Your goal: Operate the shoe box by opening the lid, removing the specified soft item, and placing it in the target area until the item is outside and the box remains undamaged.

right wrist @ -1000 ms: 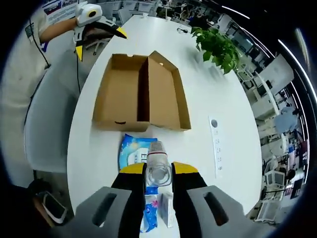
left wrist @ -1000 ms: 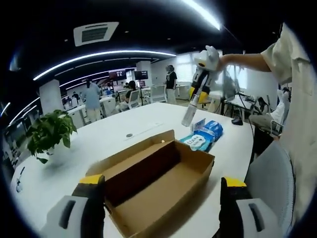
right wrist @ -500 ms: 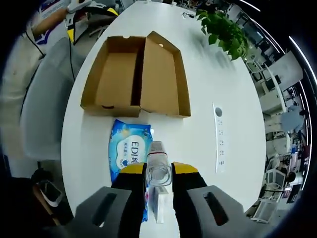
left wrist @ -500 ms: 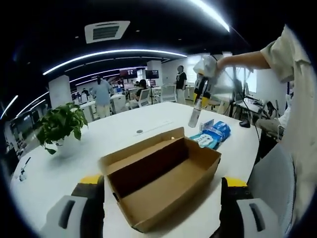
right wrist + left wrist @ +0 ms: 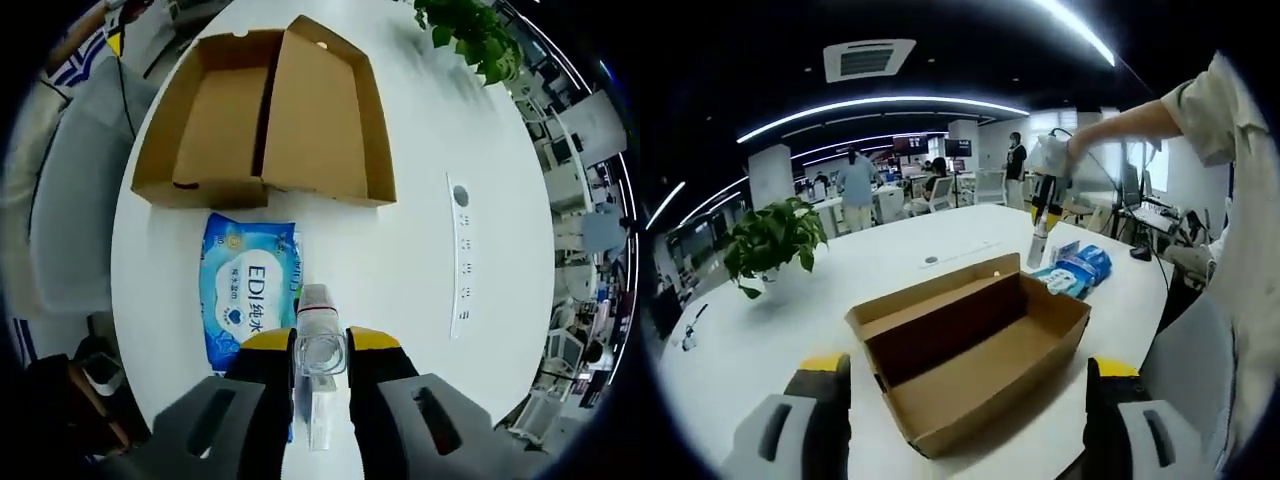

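2 hand-held grippers in play. Left hand-held gripper [image 5: 965, 420] released, jaws wide apart, hovering near the shoe box [image 5: 970, 350], likely ready to steady it. Box sits lid-open and looks empty on the white worktop [image 5: 420, 240]. Blue wipes pack [image 5: 247, 290] lies just beside the box, already outside. Right hand-held gripper [image 5: 320, 352] clenched on a clear bottle [image 5: 318, 335], held above the worktop near the pack.

Brown shoe box [image 5: 270, 110], blue-white wipes pack [image 5: 247, 290], white table [image 5: 420, 240].
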Available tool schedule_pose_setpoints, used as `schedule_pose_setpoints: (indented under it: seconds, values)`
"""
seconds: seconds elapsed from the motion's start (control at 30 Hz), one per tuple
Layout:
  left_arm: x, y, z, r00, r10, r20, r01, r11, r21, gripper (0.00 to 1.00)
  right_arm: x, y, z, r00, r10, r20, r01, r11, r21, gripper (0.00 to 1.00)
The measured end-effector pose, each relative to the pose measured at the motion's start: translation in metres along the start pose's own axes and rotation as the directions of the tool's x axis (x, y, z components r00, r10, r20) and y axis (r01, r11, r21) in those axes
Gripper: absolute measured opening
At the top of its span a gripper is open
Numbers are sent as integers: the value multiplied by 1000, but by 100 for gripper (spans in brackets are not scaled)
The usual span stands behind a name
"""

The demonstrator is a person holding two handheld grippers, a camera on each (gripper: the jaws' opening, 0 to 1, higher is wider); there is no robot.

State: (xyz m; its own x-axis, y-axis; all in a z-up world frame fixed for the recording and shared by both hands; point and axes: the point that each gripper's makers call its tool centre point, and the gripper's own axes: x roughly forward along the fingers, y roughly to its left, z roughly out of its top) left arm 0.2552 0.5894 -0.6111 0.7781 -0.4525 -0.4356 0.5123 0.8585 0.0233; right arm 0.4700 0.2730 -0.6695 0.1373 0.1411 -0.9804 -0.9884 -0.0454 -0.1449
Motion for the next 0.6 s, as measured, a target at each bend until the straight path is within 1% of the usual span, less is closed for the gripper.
schedule_pose_setpoints:
  seconds: [0.23, 0.3, 0.47, 0.6]
  values:
    - [-3, 1, -7, 1000, 15, -15, -15, 1000, -16, 100, 13, -3, 0, 1000, 8, -25, -8, 1000, 6, 17]
    - [-3, 1, -8, 1000, 19, -19, -19, 1000, -18, 100, 17, -2, -1, 999, 13, -38, -13, 1000, -2, 17]
    - [-4, 3, -12, 999, 34, -27, -35, 999, -32, 99, 25, 2, -6, 998, 39, -56, -38, 999, 13, 17]
    - [-4, 3, -14, 999, 38, -33, -40, 998, -39, 98, 30, 3, -9, 997, 40, -62, -39, 999, 13, 17]
